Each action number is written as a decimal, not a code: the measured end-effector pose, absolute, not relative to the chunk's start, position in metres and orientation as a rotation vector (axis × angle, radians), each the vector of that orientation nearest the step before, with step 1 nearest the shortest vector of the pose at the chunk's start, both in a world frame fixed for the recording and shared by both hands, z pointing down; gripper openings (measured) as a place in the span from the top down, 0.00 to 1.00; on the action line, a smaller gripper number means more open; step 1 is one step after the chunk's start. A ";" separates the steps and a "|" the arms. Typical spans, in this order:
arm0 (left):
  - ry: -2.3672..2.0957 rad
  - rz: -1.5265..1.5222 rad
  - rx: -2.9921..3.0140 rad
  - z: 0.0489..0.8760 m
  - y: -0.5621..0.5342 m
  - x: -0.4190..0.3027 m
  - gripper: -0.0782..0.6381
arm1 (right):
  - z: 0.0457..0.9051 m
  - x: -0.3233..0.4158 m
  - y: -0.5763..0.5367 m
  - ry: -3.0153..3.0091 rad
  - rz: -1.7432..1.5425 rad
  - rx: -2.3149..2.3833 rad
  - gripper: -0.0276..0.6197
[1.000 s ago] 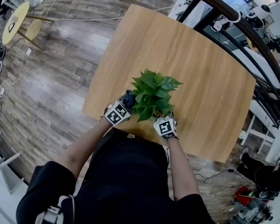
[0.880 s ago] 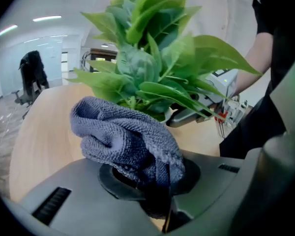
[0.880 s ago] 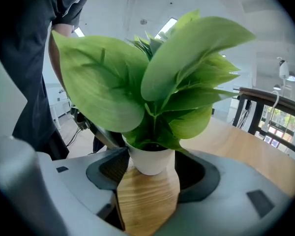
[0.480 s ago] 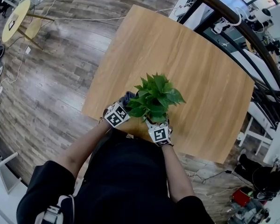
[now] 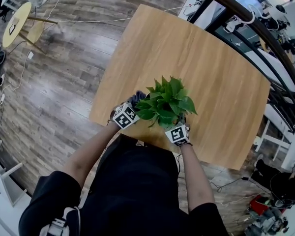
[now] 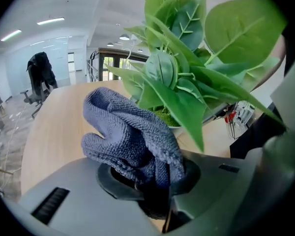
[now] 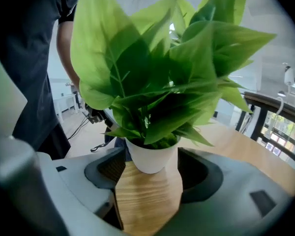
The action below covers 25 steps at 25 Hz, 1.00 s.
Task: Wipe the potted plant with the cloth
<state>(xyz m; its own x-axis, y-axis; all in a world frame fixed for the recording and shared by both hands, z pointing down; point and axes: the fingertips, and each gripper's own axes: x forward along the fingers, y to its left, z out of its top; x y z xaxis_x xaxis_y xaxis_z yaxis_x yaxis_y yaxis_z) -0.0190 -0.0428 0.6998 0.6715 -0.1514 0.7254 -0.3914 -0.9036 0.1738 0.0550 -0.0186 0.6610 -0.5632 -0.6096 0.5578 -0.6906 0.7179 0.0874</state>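
No word, brand or number can be read; the left gripper's cube (image 5: 125, 116) and the right gripper's cube (image 5: 178, 134) carry only square markers.

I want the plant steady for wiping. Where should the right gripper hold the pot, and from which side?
Probably the white pot by its bare wall, just under the rim, coming in low from the near side. The leaves overhang the top and block any way in from above. The right gripper stands so, its jaws opening with the pot between them.
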 end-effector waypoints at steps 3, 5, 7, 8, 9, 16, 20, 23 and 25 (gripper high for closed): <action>-0.400 1.084 2.562 0.700 -0.043 -0.015 0.76 | 0.662 0.049 -0.022 -2.335 0.161 0.952 0.48; -0.372 1.088 2.556 0.700 -0.038 -0.012 0.76 | 0.663 0.050 -0.024 -2.313 0.168 0.989 0.48; -0.334 1.098 2.567 0.699 -0.030 -0.008 0.76 | 0.663 0.052 -0.026 -2.291 0.175 1.014 0.48; -0.316 1.098 2.566 0.698 -0.024 -0.006 0.76 | 0.663 0.052 -0.026 -2.283 0.185 1.022 0.48; -0.304 1.095 2.557 0.698 -0.017 -0.005 0.76 | 0.664 0.052 -0.025 -2.276 0.199 1.027 0.48; -0.352 1.061 2.489 0.704 -0.001 -0.006 0.76 | 0.662 0.047 -0.017 -2.259 0.213 1.003 0.48; -0.396 1.049 2.485 0.706 -0.018 -0.014 0.76 | 0.663 0.039 0.007 -2.285 0.203 0.916 0.48; -0.419 1.036 2.535 0.700 -0.027 -0.020 0.76 | 0.660 0.045 0.016 -2.259 0.223 1.042 0.48; -0.434 1.024 2.568 0.697 -0.032 -0.019 0.76 | 0.656 0.053 0.012 -2.229 0.247 1.124 0.48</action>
